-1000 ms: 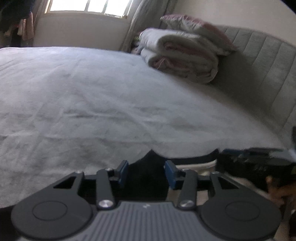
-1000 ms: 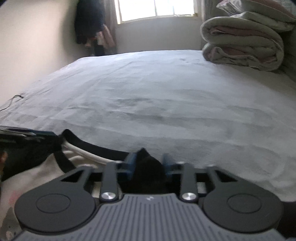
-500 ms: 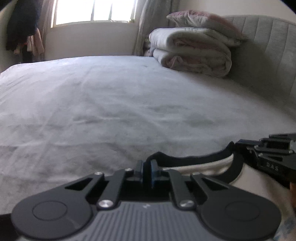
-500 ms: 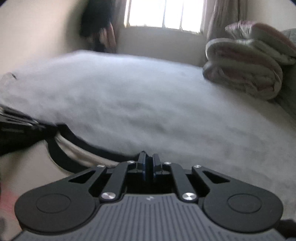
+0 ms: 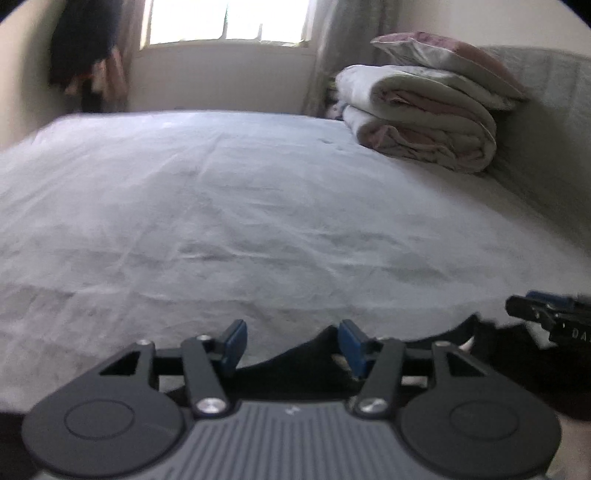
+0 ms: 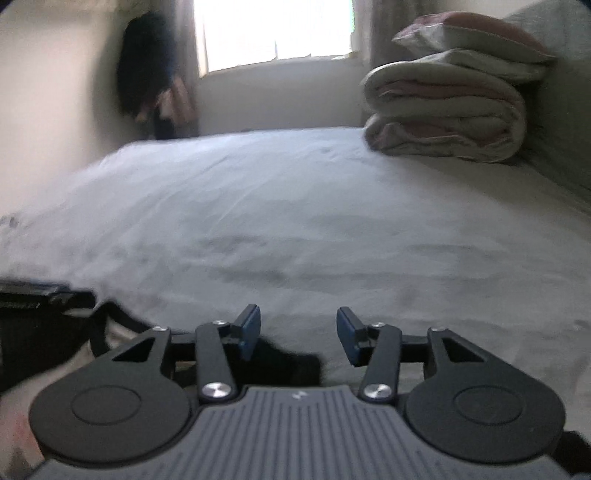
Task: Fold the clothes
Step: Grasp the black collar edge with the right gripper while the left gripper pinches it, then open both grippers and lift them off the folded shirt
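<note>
Left wrist view: my left gripper (image 5: 288,345) is opening, pads off the garment (image 5: 306,363), whose black edge lies just below and between them. My right gripper (image 6: 297,334) is opening too, released, garment's black corner just beneath, on the bed (image 6: 295,206).

**A:** quick headcount, what's in there?

**B:** one bed (image 5: 258,206), one window (image 5: 225,18), and two claws: left claw (image 5: 288,345) and right claw (image 6: 297,334), each with two blue pads.

**A:** bedding?

**B:** one folded duvet (image 5: 417,125) with one pillow (image 5: 447,55) on top, so a stack of two.

**A:** clothes?

**B:** one garment (image 5: 314,363), cream with black trim, at the near edge. Also a dark bunch of hanging clothes (image 6: 147,62) in the corner, too blurry to count.
</note>
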A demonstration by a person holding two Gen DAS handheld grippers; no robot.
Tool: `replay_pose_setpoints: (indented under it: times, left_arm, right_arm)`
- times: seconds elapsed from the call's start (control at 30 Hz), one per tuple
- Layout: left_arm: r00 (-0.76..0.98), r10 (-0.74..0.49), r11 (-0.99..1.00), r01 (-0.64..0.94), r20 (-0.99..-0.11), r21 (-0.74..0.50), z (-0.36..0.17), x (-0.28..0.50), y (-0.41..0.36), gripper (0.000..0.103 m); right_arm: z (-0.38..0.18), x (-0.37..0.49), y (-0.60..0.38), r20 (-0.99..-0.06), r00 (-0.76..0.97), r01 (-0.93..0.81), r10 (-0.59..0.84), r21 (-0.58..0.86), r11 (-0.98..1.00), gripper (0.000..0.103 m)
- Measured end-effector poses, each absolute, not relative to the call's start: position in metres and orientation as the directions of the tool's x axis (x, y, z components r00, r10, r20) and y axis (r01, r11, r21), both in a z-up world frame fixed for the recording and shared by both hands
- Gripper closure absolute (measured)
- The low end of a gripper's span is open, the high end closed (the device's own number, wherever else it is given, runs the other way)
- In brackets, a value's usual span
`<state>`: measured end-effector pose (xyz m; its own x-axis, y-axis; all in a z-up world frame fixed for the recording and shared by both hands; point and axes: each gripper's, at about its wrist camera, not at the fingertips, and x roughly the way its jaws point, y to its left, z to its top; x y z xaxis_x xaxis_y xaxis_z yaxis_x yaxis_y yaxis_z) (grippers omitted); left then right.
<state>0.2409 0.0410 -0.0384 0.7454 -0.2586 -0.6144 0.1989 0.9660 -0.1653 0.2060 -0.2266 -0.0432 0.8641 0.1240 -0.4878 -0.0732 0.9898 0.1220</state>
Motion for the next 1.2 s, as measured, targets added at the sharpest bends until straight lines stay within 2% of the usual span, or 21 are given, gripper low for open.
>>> replay_pose_setpoints:
  times: [0.1, 0.3, 0.47, 0.57, 0.63, 0.67, 0.7, 0.8, 0.97, 1.2]
  left_arm:
    - [0.707, -0.293, 0.956, 0.215, -0.644, -0.199, -0.018, 0.243, 0.028, 0.047]
    - [0.690, -0.388, 0.921, 0.267, -0.611, -0.284, 0.007, 0.233, -0.010, 0.050]
    - [0.639, -0.543, 0.832, 0.321, -0.545, -0.453, -0.029, 0.228, -0.051, 0.060]
    - [0.621, -0.603, 0.787, 0.359, -0.502, -0.502, -0.064, 0.226, -0.069, 0.065]
    - [0.624, -0.595, 0.796, 0.372, -0.506, -0.478, -0.084, 0.223, -0.078, 0.067]
    - [0.629, -0.585, 0.806, 0.384, -0.511, -0.451, -0.092, 0.220, -0.082, 0.075]
    - [0.634, -0.580, 0.811, 0.393, -0.511, -0.433, -0.093, 0.218, -0.084, 0.077]
    - [0.642, -0.575, 0.817, 0.410, -0.507, -0.406, -0.091, 0.215, -0.088, 0.076]
    - [0.633, -0.597, 0.797, 0.399, -0.492, -0.454, -0.094, 0.218, -0.082, 0.073]
    - [0.624, -0.616, 0.778, 0.387, -0.481, -0.494, -0.096, 0.221, -0.080, 0.073]
  right_arm:
    - [-0.036, 0.203, -0.248, -0.468, 0.875, -0.027, 0.128, 0.217, 0.976, 0.050]
    - [-0.031, 0.201, -0.274, -0.465, 0.882, 0.057, 0.078, 0.270, 0.961, 0.049]
    - [-0.033, 0.201, -0.287, -0.478, 0.876, 0.097, 0.061, 0.298, 0.950, 0.048]
    - [-0.035, 0.202, -0.287, -0.493, 0.870, 0.121, 0.023, 0.259, 0.958, 0.044]
    - [-0.038, 0.202, -0.284, -0.504, 0.864, 0.133, 0.000, 0.229, 0.964, 0.043]
    - [-0.040, 0.203, -0.284, -0.511, 0.860, 0.141, -0.009, 0.219, 0.965, 0.042]
    - [-0.042, 0.204, -0.283, -0.519, 0.855, 0.149, -0.019, 0.211, 0.966, 0.041]
    - [-0.048, 0.207, -0.279, -0.541, 0.841, 0.150, -0.020, 0.197, 0.969, 0.041]
    - [-0.051, 0.206, -0.270, -0.543, 0.839, 0.139, -0.035, 0.152, 0.979, 0.034]
    - [-0.055, 0.209, -0.273, -0.555, 0.825, 0.177, -0.104, 0.080, 0.981, 0.030]
